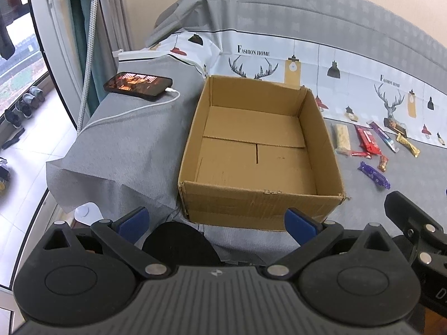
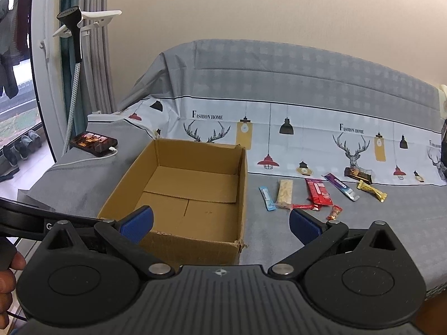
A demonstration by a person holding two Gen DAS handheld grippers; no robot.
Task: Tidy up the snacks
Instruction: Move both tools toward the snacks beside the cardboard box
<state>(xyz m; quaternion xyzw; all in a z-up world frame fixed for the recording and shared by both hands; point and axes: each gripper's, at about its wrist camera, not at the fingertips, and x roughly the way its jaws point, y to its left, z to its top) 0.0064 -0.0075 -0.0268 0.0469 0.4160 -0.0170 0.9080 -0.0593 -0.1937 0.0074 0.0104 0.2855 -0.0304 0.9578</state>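
Jaws spread wide and holding nothing, both the left gripper (image 1: 216,220) and the right gripper (image 2: 220,222) hover at the near edge of the grey cloth-covered surface (image 1: 134,150), seemingly poised before any snack is lifted. An open brown cardboard box (image 1: 259,150) sits near the middle of that surface with nothing inside, apparently set there to receive the snacks. To its right, toward the far right part of the surface, the wrapped bars lie loose and apart in a rough row: a pale nougat bar (image 2: 285,191), a red wrapped bar (image 2: 318,192), a slim blue stick (image 2: 266,198), a purple-and-white stick (image 2: 340,187), a gold wrapped bar (image 2: 373,191) and a dark chocolate bar (image 2: 358,174). A purple candy packet (image 1: 374,174) lies nearest the left gripper's view. At the far left corner, a charging black smartphone (image 1: 138,83) rests well clear of the work.
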